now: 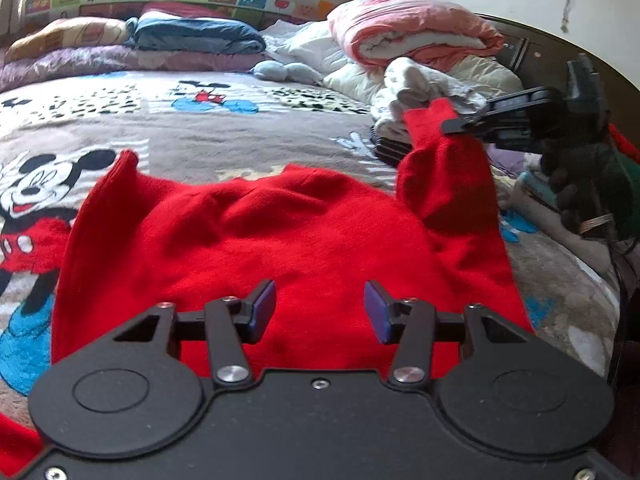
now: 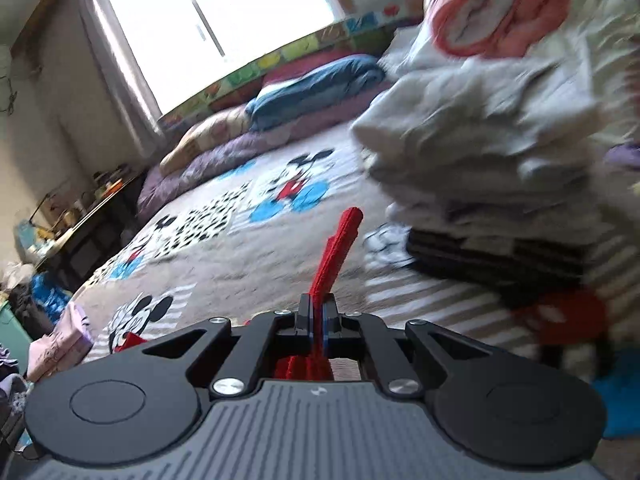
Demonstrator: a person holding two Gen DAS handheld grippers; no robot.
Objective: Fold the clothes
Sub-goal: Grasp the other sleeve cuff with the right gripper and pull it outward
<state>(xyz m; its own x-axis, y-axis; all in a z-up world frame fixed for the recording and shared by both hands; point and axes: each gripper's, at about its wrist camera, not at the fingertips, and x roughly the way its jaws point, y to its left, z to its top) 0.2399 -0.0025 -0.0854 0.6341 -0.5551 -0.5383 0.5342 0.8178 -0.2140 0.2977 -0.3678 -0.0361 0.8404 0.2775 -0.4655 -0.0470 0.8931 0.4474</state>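
A red sweater point(image 1: 256, 240) lies spread on the cartoon-print bedspread point(image 1: 224, 128). Its right sleeve point(image 1: 440, 168) is lifted off the bed. My right gripper point(image 1: 450, 126) is shut on that sleeve's cuff, at the right of the left wrist view. In the right wrist view the right gripper point(image 2: 319, 316) pinches the red sleeve point(image 2: 340, 248), whose cuff sticks up beyond the fingertips. My left gripper point(image 1: 320, 308) hovers open just above the sweater's near edge, with nothing between its fingers.
A stack of folded clothes point(image 1: 404, 120) point(image 2: 488, 200) sits on the bed just behind the lifted sleeve. Rolled quilts and pillows point(image 1: 412, 32) line the far side under a window. A cluttered low table point(image 2: 80, 220) stands beside the bed.
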